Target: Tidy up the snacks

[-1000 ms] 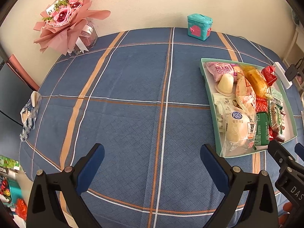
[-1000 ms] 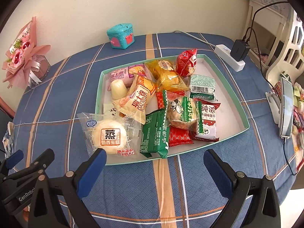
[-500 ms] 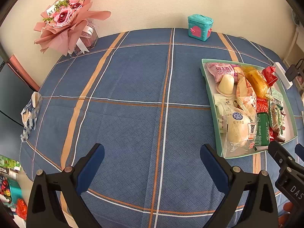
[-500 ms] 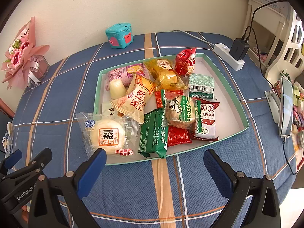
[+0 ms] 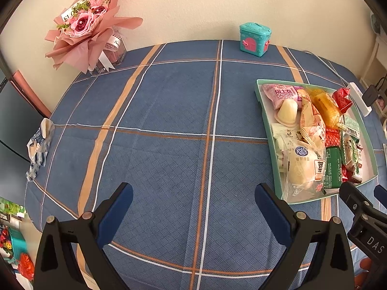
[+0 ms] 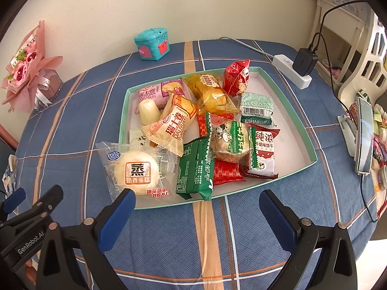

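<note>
Left gripper (image 5: 193, 207) hangs over bare blue plaid cloth, jaws spread wide, nothing between them. Right gripper (image 6: 197, 209) sits just off the near edge of the tray (image 6: 300, 130), jaws likewise spread and empty; its left pad overlaps the corner of the steamed cake packet (image 6: 137, 170) in the right wrist view, contact cannot be told.

Tray is pale green, shallow, on the right half of the surface (image 5: 169, 111). Snacks piled inside, mostly toward its left and centre: steamed cake packet hanging over the near-left rim, green wafer pack (image 6: 194, 169) beside it, cream swiss-roll pack (image 6: 175, 123) tilted across the middle, pink swiss-roll pack (image 6: 151, 94) and white jelly cup (image 6: 148, 112) at far left, yellow cake pack (image 6: 210, 91), red pouch (image 6: 235, 77) at the far edge. Right end of tray floor bare.

Teal toy box (image 6: 152, 44) against the wall; pink bouquet (image 5: 89, 31) far left; power strip (image 6: 291, 71) beyond the tray.
</note>
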Available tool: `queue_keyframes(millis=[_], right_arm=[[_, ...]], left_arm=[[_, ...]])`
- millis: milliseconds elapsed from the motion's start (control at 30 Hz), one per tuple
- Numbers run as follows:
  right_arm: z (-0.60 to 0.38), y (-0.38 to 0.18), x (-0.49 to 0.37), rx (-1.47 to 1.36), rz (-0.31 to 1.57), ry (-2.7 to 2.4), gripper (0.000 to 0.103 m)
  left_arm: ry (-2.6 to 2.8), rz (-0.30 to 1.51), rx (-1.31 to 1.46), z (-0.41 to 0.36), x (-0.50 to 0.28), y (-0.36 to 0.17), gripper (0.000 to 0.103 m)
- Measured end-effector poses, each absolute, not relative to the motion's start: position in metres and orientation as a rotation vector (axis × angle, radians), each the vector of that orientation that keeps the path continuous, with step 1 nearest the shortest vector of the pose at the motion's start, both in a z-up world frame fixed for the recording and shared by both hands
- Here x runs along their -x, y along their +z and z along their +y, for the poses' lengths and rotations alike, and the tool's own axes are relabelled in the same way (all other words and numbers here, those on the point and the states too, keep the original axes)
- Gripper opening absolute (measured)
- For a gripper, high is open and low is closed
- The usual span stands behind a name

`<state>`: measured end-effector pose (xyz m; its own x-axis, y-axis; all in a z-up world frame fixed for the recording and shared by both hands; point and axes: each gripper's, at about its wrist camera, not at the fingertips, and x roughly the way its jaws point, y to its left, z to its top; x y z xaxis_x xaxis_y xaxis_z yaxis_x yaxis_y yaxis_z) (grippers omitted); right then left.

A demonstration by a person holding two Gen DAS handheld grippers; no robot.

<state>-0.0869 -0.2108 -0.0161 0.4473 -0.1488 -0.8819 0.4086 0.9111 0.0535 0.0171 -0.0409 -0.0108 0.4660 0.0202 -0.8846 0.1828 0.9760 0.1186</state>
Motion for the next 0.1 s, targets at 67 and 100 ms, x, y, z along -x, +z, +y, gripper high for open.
queue_keyframes(millis=[67,100], right_arm=[[-0.2107,-0.0163,0.0869,-0.275,1.055,-0.349,0.103],[-0.2106,-0.0162,0.0869,-0.275,1.055,-0.349,0.103]], left_arm=[[-0.102,1.079,-0.209,-0.0408,-0.0171,-0.01,0.101],[-0.104,1.077,-0.21,-0.041,-0.0173,-0.0098,0.101]])
